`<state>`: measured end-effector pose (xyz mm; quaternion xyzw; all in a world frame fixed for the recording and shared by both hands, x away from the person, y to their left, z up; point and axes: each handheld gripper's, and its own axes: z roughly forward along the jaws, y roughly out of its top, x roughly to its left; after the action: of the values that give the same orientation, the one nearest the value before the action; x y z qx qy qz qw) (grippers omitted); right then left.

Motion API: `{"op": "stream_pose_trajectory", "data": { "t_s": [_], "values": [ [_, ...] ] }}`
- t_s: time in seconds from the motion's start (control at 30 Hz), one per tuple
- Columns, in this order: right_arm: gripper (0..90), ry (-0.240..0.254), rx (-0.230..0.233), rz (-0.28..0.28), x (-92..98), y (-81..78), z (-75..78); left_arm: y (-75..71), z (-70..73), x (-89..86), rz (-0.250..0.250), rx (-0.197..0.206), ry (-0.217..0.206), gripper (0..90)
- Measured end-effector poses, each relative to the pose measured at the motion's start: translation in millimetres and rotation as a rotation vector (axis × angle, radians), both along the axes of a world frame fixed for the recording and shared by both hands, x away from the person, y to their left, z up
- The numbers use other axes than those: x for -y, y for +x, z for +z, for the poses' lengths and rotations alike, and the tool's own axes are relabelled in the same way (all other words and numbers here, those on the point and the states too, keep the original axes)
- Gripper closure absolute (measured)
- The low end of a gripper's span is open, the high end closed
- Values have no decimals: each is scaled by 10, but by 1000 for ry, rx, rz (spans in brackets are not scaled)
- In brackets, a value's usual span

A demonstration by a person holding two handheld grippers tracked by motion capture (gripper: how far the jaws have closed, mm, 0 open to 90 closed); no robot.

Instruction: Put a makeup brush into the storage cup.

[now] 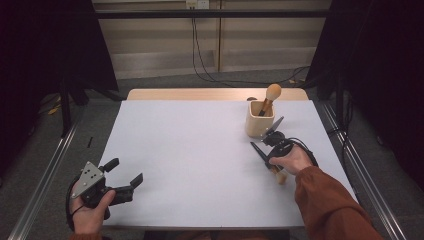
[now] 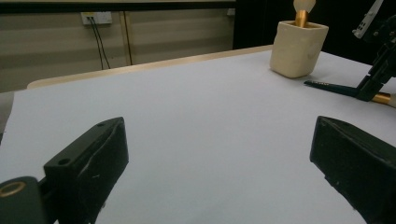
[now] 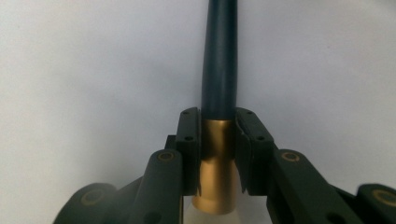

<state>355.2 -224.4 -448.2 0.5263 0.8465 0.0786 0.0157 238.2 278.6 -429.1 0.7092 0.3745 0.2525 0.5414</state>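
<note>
The right claw (image 3: 218, 154) is clenched on the gold ferrule of a dark-handled brush (image 3: 219, 60) lying on the worktop (image 1: 200, 150) near its right edge, just in front of the cream holder (image 1: 259, 119), which I judge to be where it goes. The left claw (image 1: 125, 172) rests released near the front-left corner, out of the way.

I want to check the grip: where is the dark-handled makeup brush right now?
The dark-handled brush lies on the table's right side in the high view, just in front of the cream holder, the right gripper shut on its gold ferrule.
</note>
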Motion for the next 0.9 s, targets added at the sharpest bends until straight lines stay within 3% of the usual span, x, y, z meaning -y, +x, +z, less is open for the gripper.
{"op": "stream_pose_trajectory", "data": {
  "t_s": [0.6, 0.9],
  "values": [
    [739, 85, 53, 5, 116, -75, 82, 2, -1, 1, 3, 0, -6, 43],
    [739, 174, 121, 16, 148, -135, 143, 0, -1, -3, 3, 0, -2, 43]
  ]
}}
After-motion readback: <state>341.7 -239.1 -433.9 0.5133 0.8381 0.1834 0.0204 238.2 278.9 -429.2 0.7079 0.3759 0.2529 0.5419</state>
